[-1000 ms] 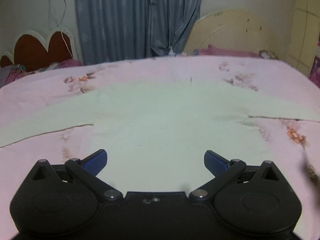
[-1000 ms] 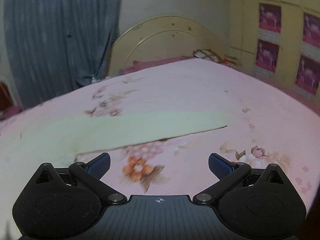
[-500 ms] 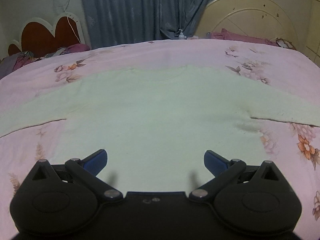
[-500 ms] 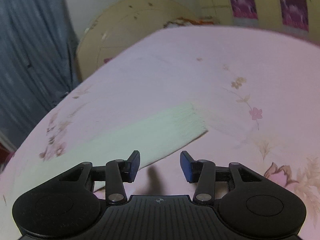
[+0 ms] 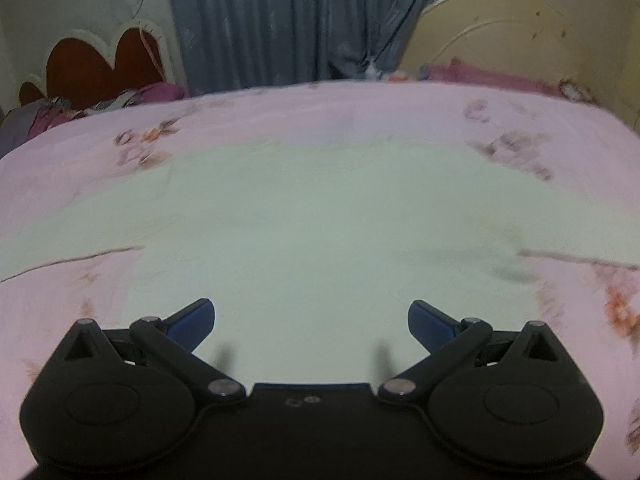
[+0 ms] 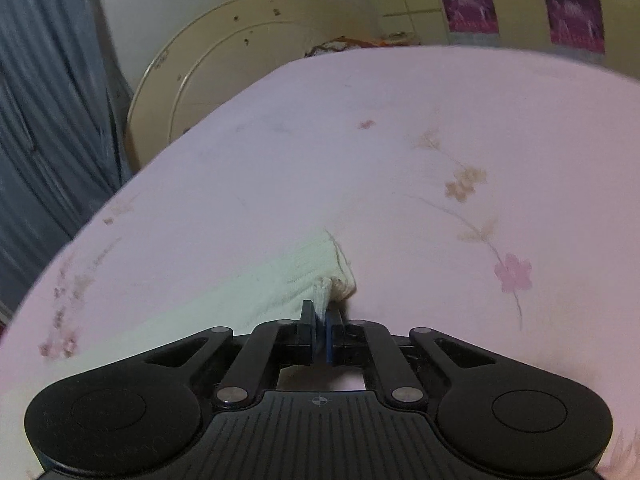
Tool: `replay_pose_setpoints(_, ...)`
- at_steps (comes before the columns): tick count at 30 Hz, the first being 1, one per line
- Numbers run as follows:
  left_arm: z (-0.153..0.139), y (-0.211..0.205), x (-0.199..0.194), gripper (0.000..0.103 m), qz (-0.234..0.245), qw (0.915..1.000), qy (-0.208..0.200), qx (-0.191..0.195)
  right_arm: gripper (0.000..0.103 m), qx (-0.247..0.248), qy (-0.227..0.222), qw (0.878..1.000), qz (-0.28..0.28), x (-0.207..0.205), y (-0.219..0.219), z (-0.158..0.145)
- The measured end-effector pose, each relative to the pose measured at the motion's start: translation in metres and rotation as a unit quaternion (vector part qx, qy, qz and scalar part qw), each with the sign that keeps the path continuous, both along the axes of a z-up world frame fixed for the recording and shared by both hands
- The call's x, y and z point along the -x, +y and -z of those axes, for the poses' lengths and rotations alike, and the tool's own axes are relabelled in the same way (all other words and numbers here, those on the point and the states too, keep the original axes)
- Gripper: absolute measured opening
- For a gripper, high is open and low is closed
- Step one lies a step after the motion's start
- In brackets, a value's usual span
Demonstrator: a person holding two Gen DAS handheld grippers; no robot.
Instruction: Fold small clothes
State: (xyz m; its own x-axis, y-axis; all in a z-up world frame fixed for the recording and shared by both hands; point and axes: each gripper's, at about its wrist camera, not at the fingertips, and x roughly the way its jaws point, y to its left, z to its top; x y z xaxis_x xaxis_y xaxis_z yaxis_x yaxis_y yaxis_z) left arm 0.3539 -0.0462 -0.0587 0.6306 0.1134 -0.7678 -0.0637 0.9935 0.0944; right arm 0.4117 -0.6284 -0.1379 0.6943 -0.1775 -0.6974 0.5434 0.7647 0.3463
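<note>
A pale mint-green knitted long-sleeved top (image 5: 320, 216) lay spread flat on the pink floral bedsheet (image 5: 280, 112), its body in the middle of the bed and a sleeve running out to either side; in the left wrist view the neckline lay at the far edge of the garment and the lower body reached right up under the tool. The left gripper (image 5: 311, 316), black with blue pads, hung just above the lower body of the top with its jaws spread wide and only flat fabric in the gap; its fingers (image 5: 192, 318) touched nothing that could be seen. In the right wrist view the ribbed cuff (image 6: 326, 268) of one sleeve lay near the bed's right side; the right gripper (image 6: 320, 322) had just been closing, and its jaws stood nearly together with a small bunched fold of the cuff pinched between the blue pads; the rest of the sleeve ran away to the left across the sheet. The cuff's corner was puckered up towards the pads, while the sleeve behind it lay flat. Beyond the bed stood a cream arched headboard (image 6: 224, 80), grey-blue curtains (image 5: 300, 20) and a red scalloped headboard (image 5: 104, 60) with heaped clothes at its foot; purple pictures (image 6: 468, 2) hung on yellow cupboard doors at the right.
</note>
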Motion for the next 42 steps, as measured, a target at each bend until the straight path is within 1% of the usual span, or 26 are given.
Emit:
replay_pose_setpoints(1,0.004,0.010,0.000,0.103,-0.009,0.9999,0.011,-0.007,0.003,0.012,0.008,1.000,-0.006,-0.005,0.006,-0.005)
replay_pose_setpoints(2,0.008,0.019,0.002,0.103,-0.013,0.9997,0.020,-0.005,0.003,0.017,0.004,1.000,-0.017,-0.009,0.013,-0.011)
replay_pose_setpoints(3,0.012,0.033,0.004,0.103,-0.017,0.9995,0.025,0.009,0.003,0.022,-0.007,0.999,-0.033,-0.011,0.026,-0.019)
replay_pose_setpoints(6,0.017,0.068,0.011,0.103,-0.032,0.9988,0.015,0.034,0.003,0.042,-0.042,0.993,-0.105,-0.018,0.088,-0.049)
replay_pose_setpoints(10,0.020,0.107,0.010,0.102,-0.019,0.9983,0.013,0.054,0.003,0.037,-0.070,0.977,-0.200,-0.029,0.197,-0.078)
replay_pose_setpoints(11,0.018,0.118,0.011,0.101,-0.011,0.9976,0.008,0.067,0.003,0.036,-0.072,0.972,-0.220,-0.032,0.223,-0.081)
replay_pose_setpoints(13,0.015,0.137,0.012,0.101,-0.016,0.9973,-0.003,0.071,0.003,0.042,-0.072,0.961,-0.265,-0.040,0.284,-0.085)
replay_pose_setpoints(17,0.011,0.176,0.017,0.096,-0.030,0.9980,-0.016,0.053,0.003,0.062,-0.068,0.935,-0.343,-0.046,0.393,-0.081)
replay_pose_setpoints(19,0.011,0.196,0.019,0.093,-0.033,0.9978,-0.015,0.055,0.003,0.066,-0.065,0.923,-0.374,-0.045,0.443,-0.075)
replay_pose_setpoints(20,0.011,0.206,0.020,0.090,-0.035,0.9975,-0.013,0.059,0.003,0.070,-0.061,0.918,-0.386,-0.047,0.463,-0.072)
replay_pose_setpoints(21,0.012,0.213,0.021,0.085,-0.036,0.9972,-0.013,0.064,0.003,0.073,-0.058,0.913,-0.397,-0.048,0.482,-0.066)
replay_pose_setpoints(23,0.011,0.225,0.023,0.081,-0.036,0.9967,-0.013,0.072,0.003,0.075,-0.047,0.903,-0.419,-0.049,0.513,-0.056)
replay_pose_setpoints(25,0.009,0.232,0.025,0.080,-0.034,0.9963,-0.017,0.077,0.003,0.076,-0.028,0.894,-0.440,-0.056,0.537,-0.039)
replay_pose_setpoints(27,0.006,0.236,0.024,0.080,-0.029,0.9948,-0.027,0.094,0.004,0.085,-0.011,0.888,-0.451,-0.058,0.553,-0.024)
replay_pose_setpoints(28,0.005,0.239,0.022,0.080,-0.025,0.9937,-0.031,0.104,0.016,0.100,-0.018,0.885,-0.454,-0.056,0.555,-0.022)
replay_pose_setpoints(29,0.004,0.240,0.017,0.079,-0.019,0.9922,-0.034,0.118,0.050,0.110,-0.025,0.877,-0.467,-0.052,0.560,-0.023)
replay_pose_setpoints(30,0.004,0.240,0.012,0.076,-0.012,0.9906,-0.037,0.131,0.072,0.118,-0.030,0.874,-0.471,-0.053,0.559,-0.024)
replay_pose_setpoints(31,0.005,0.236,0.004,0.073,-0.003,0.9885,-0.040,0.146,0.085,0.130,-0.051,0.874,-0.466,-0.043,0.557,-0.028)
replay_pose_setpoints(32,0.006,0.229,-0.006,0.066,0.010,0.9855,-0.039,0.165,0.085,0.134,-0.058,0.874,-0.463,-0.037,0.553,-0.031)
replay_pose_setpoints(33,0.008,0.221,-0.014,0.059,0.022,0.9827,-0.039,0.180,0.083,0.128,-0.056,0.879,-0.456,-0.032,0.544,-0.034)
replay_pose_setpoints(34,0.011,0.211,-0.025,0.057,0.036,0.9792,-0.037,0.196,0.066,0.115,-0.056,0.884,-0.450,-0.027,0.536,-0.034)
replay_pose_setpoints(35,0.014,0.199,-0.036,0.053,0.050,0.9758,-0.033,0.210,0.045,0.101,-0.049,0.893,-0.436,-0.024,0.522,-0.033)
replay_pose_setpoints(37,0.022,0.173,-0.056,0.049,0.076,0.9671,-0.025,0.242,0.032,0.089,-0.028,0.913,-0.397,-0.019,0.494,-0.032)
replay_pose_setpoints(38,0.028,0.159,-0.067,0.046,0.084,0.9639,-0.020,0.252,0.032,0.076,-0.022,0.922,-0.380,-0.018,0.477,-0.030)
replay_pose_setpoints(40,0.040,0.137,-0.088,0.043,0.090,0.9613,-0.007,0.260,0.032,0.057,-0.009,0.934,-0.352,-0.014,0.441,-0.028)
replay_pose_setpoints(42,0.050,0.120,-0.106,0.039,0.082,0.9569,0.007,0.279,0.032,0.048,0.002,0.938,-0.342,-0.013,0.418,-0.026)
